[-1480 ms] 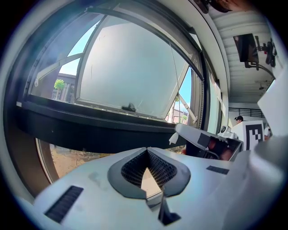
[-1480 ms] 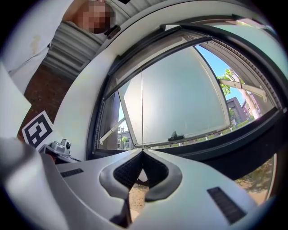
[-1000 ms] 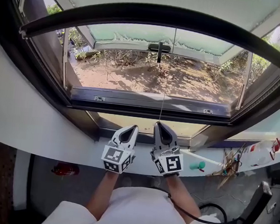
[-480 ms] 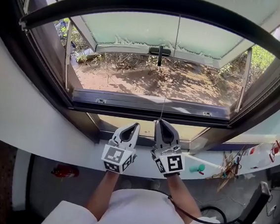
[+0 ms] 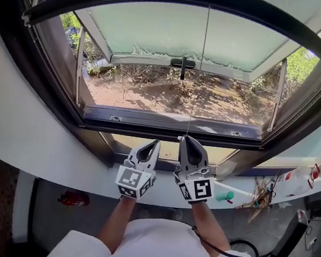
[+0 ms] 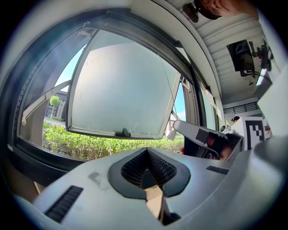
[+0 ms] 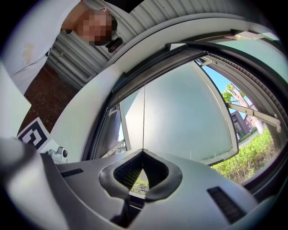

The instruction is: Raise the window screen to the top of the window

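Observation:
The window screen's dark pull bar [image 5: 76,3] arches across the top of the head view, high above the sill. A thin cord [image 5: 198,72] hangs from it straight down to my right gripper [image 5: 183,138], which is shut on the cord's lower end just in front of the sill. In the right gripper view the cord [image 7: 144,117] runs up from the closed tips [image 7: 143,151] to the bar [image 7: 148,67]. My left gripper [image 5: 156,143] is beside it on the left, shut and holding nothing; its tips [image 6: 146,150] meet with nothing between them.
The frosted sash [image 5: 176,32] swings outward, with a black handle [image 5: 183,63] on its lower rail. Past the dark sill [image 5: 172,120] lie bare ground and shrubs. A white ledge holds a bottle [image 5: 297,179] and a green item [image 5: 226,196] at right. A red object [image 5: 73,198] sits low left.
The screen's pull bar has climbed higher against the window frame. Both grippers have risen slightly with the cord, staying side by side and shut.

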Tool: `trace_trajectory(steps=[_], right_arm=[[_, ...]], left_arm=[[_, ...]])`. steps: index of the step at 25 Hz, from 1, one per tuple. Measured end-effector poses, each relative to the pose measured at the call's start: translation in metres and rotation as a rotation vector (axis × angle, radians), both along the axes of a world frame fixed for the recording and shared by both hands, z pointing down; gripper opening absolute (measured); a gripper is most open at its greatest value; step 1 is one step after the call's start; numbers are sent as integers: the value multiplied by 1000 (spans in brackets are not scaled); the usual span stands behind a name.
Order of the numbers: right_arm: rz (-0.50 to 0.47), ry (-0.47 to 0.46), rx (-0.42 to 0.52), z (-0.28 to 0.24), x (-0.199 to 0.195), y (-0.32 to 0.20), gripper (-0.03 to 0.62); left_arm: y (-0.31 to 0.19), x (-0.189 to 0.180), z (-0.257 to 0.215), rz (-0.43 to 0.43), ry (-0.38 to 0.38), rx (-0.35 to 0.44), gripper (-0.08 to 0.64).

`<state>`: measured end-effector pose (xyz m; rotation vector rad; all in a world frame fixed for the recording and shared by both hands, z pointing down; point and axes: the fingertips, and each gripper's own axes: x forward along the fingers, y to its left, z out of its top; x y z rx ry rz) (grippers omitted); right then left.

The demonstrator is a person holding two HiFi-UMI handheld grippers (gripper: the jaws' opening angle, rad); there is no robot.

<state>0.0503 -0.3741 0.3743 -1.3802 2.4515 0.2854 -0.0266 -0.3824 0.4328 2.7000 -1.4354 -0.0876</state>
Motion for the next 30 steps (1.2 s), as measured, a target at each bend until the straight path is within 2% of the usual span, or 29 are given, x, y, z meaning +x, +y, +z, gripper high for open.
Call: trace_trajectory(steps=[6, 18, 30], right_arm=[[11, -7, 71, -33, 5, -1, -9], [1, -4, 120, -57, -2, -5, -9], [10, -27, 251, -118, 7, 2, -9]], left_arm=[[-1, 2, -14, 2, 5, 25, 0], [-10, 4, -59, -6, 0, 131, 0], [-13, 5, -104, -11, 4, 225, 0]])
